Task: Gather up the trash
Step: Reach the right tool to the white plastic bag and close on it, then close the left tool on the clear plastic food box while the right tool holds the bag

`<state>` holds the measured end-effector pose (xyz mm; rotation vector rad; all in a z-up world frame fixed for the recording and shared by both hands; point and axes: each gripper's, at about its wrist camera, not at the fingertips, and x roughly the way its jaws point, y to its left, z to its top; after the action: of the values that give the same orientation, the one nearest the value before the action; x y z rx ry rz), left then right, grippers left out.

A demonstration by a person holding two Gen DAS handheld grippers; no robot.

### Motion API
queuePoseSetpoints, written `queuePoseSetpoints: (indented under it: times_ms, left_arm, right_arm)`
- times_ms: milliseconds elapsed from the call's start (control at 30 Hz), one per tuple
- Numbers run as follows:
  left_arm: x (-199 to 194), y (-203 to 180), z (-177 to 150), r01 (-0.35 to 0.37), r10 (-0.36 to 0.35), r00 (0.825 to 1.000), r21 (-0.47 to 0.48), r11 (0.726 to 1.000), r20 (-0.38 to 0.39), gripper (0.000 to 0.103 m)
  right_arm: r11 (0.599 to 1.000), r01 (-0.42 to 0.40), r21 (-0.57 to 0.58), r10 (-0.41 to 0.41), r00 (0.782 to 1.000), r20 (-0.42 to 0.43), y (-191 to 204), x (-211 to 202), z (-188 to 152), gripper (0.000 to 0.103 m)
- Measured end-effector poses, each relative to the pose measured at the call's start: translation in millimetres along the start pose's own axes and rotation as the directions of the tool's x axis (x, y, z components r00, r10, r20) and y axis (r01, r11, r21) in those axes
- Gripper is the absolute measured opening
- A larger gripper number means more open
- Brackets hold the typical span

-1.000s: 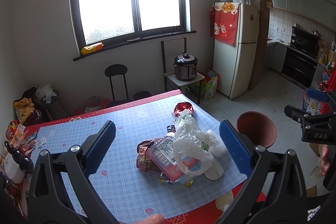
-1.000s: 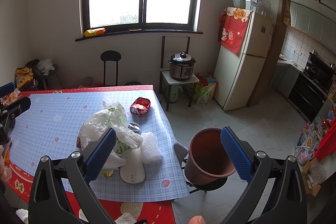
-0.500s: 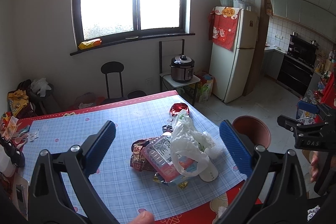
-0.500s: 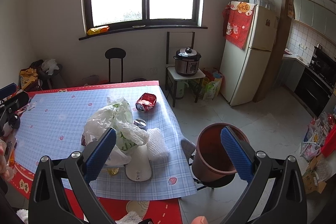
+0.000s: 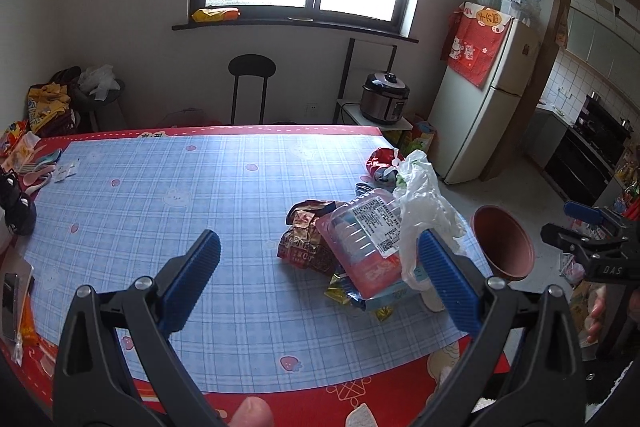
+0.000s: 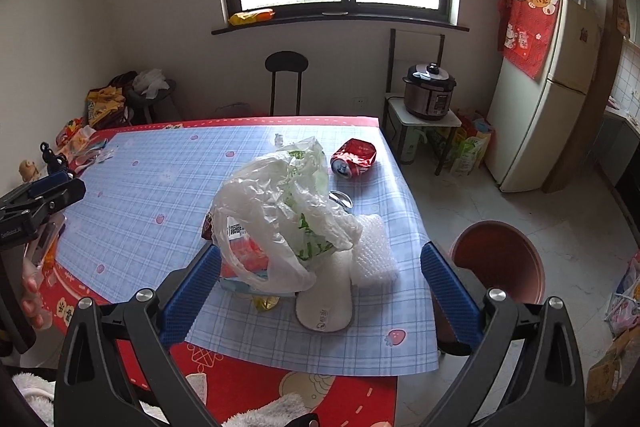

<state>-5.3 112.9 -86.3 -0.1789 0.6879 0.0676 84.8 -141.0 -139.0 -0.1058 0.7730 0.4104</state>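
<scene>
A heap of trash lies on the blue checked table [image 5: 160, 195] near its right edge: a crumpled white plastic bag [image 6: 280, 203], a clear pink packet [image 5: 368, 243], a brown snack wrapper [image 5: 304, 243], a white foam tray [image 6: 326, 291], bubble wrap [image 6: 374, 253] and a crushed red can [image 6: 354, 157]. A brown bin [image 6: 502, 261] stands on the floor beside the table. My left gripper [image 5: 318, 279] is open above the near table edge, left of the heap. My right gripper [image 6: 320, 289] is open, hovering just short of the heap, nothing held.
Small packets and a dark object [image 5: 18, 211] lie at the table's left edge. A black stool [image 6: 286, 79] stands behind the table, a pressure cooker [image 6: 430, 95] on a side table, a fridge [image 6: 540, 87] at right. Bags lie on the floor by the bin [image 6: 624, 299].
Both grippers have shifted left and slightly lower toward the table; the heap now sits more to the right in the left wrist view and more central in the right wrist view. Trash unmoved.
</scene>
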Motion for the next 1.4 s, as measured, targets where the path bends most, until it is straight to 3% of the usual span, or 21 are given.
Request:
queuePoseSetpoints:
  times_ms: [133, 267, 333, 433, 600, 633, 700, 800, 833, 1133, 1267, 1400]
  left_arm:
    - [4.7, 20.0, -7.4, -0.052, 0.051, 0.999, -0.040, 0.998, -0.010, 0.098]
    - [10.9, 48.1, -13.4, -0.077, 0.075, 0.997, -0.091, 0.993, -0.019, 0.097]
    - [14.4, 59.7, -17.7, -0.081, 0.078, 0.996, -0.105, 0.991, -0.031, 0.097]
    - [19.6, 75.2, -20.8, -0.083, 0.077, 0.996, -0.116, 0.990, -0.050, 0.097]
    - [22.2, 89.5, -26.8, -0.057, 0.051, 0.997, -0.100, 0.993, -0.061, 0.097]
    - [23.2, 91.0, -27.1, -0.053, 0.046, 0.997, -0.097, 0.994, -0.064, 0.096]
    - [26.0, 95.1, -27.0, -0.034, 0.027, 0.997, -0.099, 0.994, -0.074, 0.095]
    - [30.7, 97.5, -25.8, 0.003, -0.010, 0.997, -0.092, 0.996, -0.082, 0.085]
    - [31.9, 96.6, -25.3, 0.020, -0.027, 0.996, -0.085, 0.996, -0.083, 0.082]
    - [50.5, 71.6, -30.6, 0.152, -0.154, 0.979, -0.025, 0.988, -0.132, 0.067]
    - [63.7, 49.1, -40.1, 0.172, -0.169, 0.969, 0.000, 0.985, -0.181, 0.060]
    - [64.7, 27.7, -43.8, 0.169, -0.169, 0.969, -0.017, 0.985, -0.180, 0.059]
  right_arm:
    - [0.997, -0.077, -0.008, 0.077, 0.997, 0.026, 23.5, 27.6, 14.1, 0.098]
    - [0.997, -0.053, -0.058, 0.058, 0.995, 0.082, 51.9, 61.5, 32.5, 0.098]
    - [0.998, -0.049, -0.040, 0.051, 0.997, 0.055, 59.1, 88.7, 41.9, 0.098]
    - [0.999, 0.033, 0.027, -0.033, 0.999, -0.011, 60.7, 129.8, 45.5, 0.098]
    - [0.976, 0.060, 0.207, -0.038, 0.993, -0.110, 45.2, 166.6, 28.0, 0.096]
    - [0.974, 0.043, 0.224, -0.019, 0.994, -0.108, 45.5, 166.1, 25.2, 0.090]
    - [0.973, 0.037, 0.228, -0.013, 0.994, -0.108, 49.6, 162.2, 19.0, 0.055]
    - [0.967, 0.016, 0.253, 0.002, 0.997, -0.074, 51.8, 145.2, 15.5, 0.028]
    - [0.967, 0.009, 0.254, 0.004, 0.999, -0.054, 53.9, 137.7, 15.0, 0.023]
    - [0.982, 0.019, 0.190, -0.044, 0.991, 0.125, 65.5, 59.1, 7.0, 0.015]
    - [0.989, 0.036, 0.142, -0.062, 0.982, 0.179, 59.1, 30.7, -7.0, 0.015]
    - [0.988, -0.013, 0.154, -0.019, 0.979, 0.201, 30.6, 18.9, -16.9, 0.015]
